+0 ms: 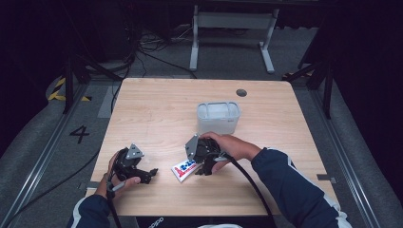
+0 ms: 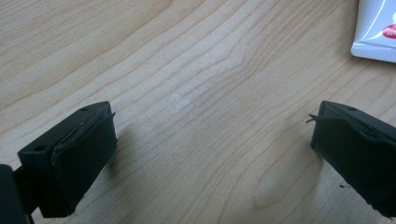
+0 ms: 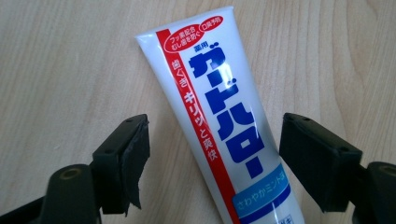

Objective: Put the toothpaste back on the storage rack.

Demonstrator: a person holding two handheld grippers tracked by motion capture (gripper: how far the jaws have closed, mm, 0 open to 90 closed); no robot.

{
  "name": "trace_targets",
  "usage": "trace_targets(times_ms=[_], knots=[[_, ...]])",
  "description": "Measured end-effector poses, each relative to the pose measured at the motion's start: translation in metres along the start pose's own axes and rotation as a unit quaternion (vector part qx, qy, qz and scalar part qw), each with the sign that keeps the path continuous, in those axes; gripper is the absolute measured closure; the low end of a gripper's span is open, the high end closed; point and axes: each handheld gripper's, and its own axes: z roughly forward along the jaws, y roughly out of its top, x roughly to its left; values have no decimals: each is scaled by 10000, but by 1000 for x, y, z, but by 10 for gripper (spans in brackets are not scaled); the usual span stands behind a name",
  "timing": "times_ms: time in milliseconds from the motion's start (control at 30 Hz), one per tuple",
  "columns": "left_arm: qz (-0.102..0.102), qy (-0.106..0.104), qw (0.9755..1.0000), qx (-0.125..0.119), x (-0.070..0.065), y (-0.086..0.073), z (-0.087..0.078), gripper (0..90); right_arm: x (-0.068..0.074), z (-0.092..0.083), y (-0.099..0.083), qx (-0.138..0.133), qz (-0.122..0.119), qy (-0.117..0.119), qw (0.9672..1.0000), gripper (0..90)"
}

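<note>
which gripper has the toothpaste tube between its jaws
The right gripper: its open jaws straddle the tube without touching it. The left gripper has bare table between its jaws.

light: tabletop (image 1: pixel 161 109) evenly bright from above, surroundings at frame edges nearly black | shadows: soft, short, beneath each hand-held gripper's pads in both gripper views | glare: faint sheen on the white tube (image 3: pixel 219 116) | focus: high view soft and slightly grainy; gripper views sharp on wood grain, lower corners a little blurred
</note>
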Motion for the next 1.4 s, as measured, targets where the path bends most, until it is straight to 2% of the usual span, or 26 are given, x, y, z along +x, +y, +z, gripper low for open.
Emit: trace_targets(times_ms=[100, 167, 333, 500, 633, 833, 1133, 1400], knots=[[6, 16, 10000, -13, 0, 0, 0, 5, -2, 5, 2, 98, -18, 13, 9999, 257], [8, 13, 10000, -5, 0, 0, 0, 5, -5, 12, 3, 284, -45, 87, 9995, 265], [9, 9, 10000, -32, 0, 0, 0, 5, -8, 20, 5, 341, -25, 190, 9992, 276], [6, 8, 10000, -30, 0, 0, 0, 4, -9, 21, 9, 300, -7, 210, 9993, 349], [7, 9, 10000, -29, 0, 0, 0, 5, -11, 21, 12, 405, -72, 277, 9988, 361], [6, 7, 10000, -29, 0, 0, 0, 5, -16, 21, 14, 567, -43, 432, 9974, 456], [24, 4, 10000, -32, 0, 0, 0, 4, -15, 20, 16, 673, -129, 346, 9970, 555], [24, 5, 10000, -31, 0, 0, 0, 4, -15, 16, 12, 507, 6, 300, 9983, 609]])
